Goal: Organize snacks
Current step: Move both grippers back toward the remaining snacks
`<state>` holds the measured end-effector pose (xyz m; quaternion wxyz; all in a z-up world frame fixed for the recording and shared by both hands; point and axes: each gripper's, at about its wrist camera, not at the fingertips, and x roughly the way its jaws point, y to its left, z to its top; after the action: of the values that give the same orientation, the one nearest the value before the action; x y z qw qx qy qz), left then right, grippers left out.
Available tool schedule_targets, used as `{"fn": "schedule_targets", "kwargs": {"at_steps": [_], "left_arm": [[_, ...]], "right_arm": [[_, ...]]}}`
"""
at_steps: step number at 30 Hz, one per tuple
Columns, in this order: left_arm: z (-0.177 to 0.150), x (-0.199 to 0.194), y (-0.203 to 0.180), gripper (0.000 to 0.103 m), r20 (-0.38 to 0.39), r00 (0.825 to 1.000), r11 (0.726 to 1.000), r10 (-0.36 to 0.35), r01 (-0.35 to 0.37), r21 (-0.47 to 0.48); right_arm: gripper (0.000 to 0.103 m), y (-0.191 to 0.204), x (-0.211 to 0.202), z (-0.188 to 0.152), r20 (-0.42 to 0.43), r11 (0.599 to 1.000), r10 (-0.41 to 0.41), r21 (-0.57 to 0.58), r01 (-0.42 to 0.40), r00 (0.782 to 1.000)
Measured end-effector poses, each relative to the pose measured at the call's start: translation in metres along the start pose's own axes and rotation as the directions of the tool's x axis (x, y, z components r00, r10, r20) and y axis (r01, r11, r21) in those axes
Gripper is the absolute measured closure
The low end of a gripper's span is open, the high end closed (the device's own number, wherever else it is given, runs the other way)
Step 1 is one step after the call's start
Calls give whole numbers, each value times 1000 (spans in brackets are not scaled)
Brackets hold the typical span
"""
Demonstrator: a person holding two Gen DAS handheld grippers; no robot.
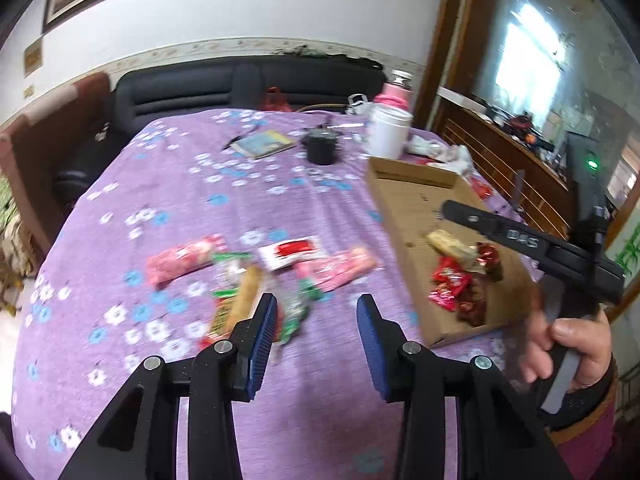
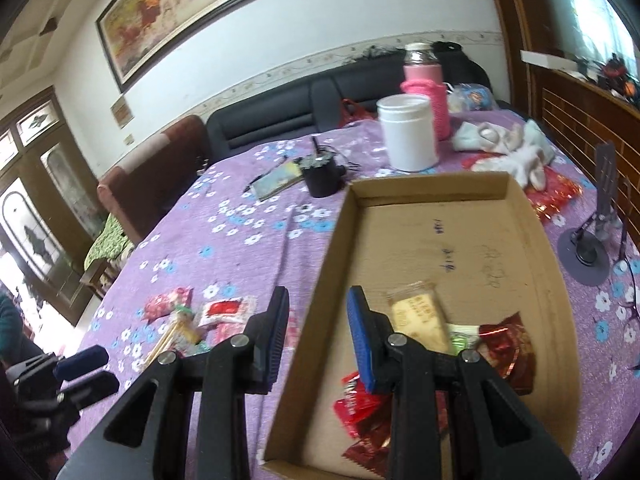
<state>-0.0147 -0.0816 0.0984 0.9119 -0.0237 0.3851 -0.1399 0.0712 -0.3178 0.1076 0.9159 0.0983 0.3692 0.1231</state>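
On the purple flowered table (image 1: 248, 200) we hold both tools above the work, and neither carries anything — the left tool (image 1: 317, 312) has its blue pads parted with only cloth showing between them, and the right tool (image 2: 318, 312) hangs released with its pads on either side of the near left wall of the cardboard tray (image 2: 532, 216). By our reckoning the sorting is partly done: a pale biscuit packet (image 2: 420, 320), a green-edged wrapper, some red packets (image 2: 360, 404) and a dark red foil one (image 2: 508, 344) already lie in the near end of the tray, while its far half is bare cardboard. Left to move is the loose cluster (image 1: 256, 276) toward the table's near left side — pink bars, a white packet with a red label, green-and-red wrappers and a tan stick, blurred in the left view. Room looks easy: an open strip of cloth separates the cluster from the tray's left wall, which any carried packet must clear. Along the far edge stand a white jar (image 2: 408, 136), a pink-sleeved bottle (image 2: 424, 88), a small black pot (image 2: 320, 176) and a booklet (image 1: 264, 144), all well apart from our path. Crumpled cloths and a dark stand sit by the right edge.
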Motion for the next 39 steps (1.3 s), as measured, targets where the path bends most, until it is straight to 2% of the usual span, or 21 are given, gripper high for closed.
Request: {"fn": "schedule_targets", "kwargs": {"at_steps": [8,12,15,18,22,24,27,28,31,33,34,35,39], "left_arm": [[-16,-3,57,60,-20,998,993,58,-60,-99],[-26,-2,85,60,-51,995,984,84,-91,-153],[-32,-2,102,60,-62,993,978,103,-113,-178],[-35,2,116,60,-77,992,971,96,-110,-213],[-37,5,122,60,-78,994,970,82,-98,-223],[-37,4,123,60,-75,994,972,83,-97,-214],[-38,4,124,60,-76,993,975,88,-101,-200],[-38,5,124,60,-77,993,975,86,-100,-197],[-39,7,125,60,-82,993,977,87,-101,-187],[-38,10,126,60,-87,993,978,82,-97,-185],[-38,12,126,60,-91,993,978,78,-94,-184],[-37,16,124,60,-97,992,980,75,-91,-179],[-30,31,114,60,-125,989,983,78,-97,-157]], "right_arm": [[74,30,3,-9,-59,991,122,-55,-125,991],[73,54,6,-13,-112,975,195,-82,-205,974],[73,79,21,-18,-199,965,229,-80,-249,953],[73,103,46,-20,-281,971,202,-70,-230,938],[73,121,84,-18,-350,970,222,-20,-244,910],[73,131,103,-19,-361,973,205,-26,-229,910],[73,142,120,-24,-366,978,140,-94,-186,920],[73,147,123,-28,-376,975,131,-118,-188,917],[72,159,123,-45,-436,952,139,-188,-241,889],[72,168,111,-59,-492,917,155,-251,-310,857],[72,169,103,-63,-504,906,162,-264,-330,848],[72,167,93,-65,-497,903,168,-268,-335,851],[72,129,67,-50,-383,947,203,-158,-281,901]]}}
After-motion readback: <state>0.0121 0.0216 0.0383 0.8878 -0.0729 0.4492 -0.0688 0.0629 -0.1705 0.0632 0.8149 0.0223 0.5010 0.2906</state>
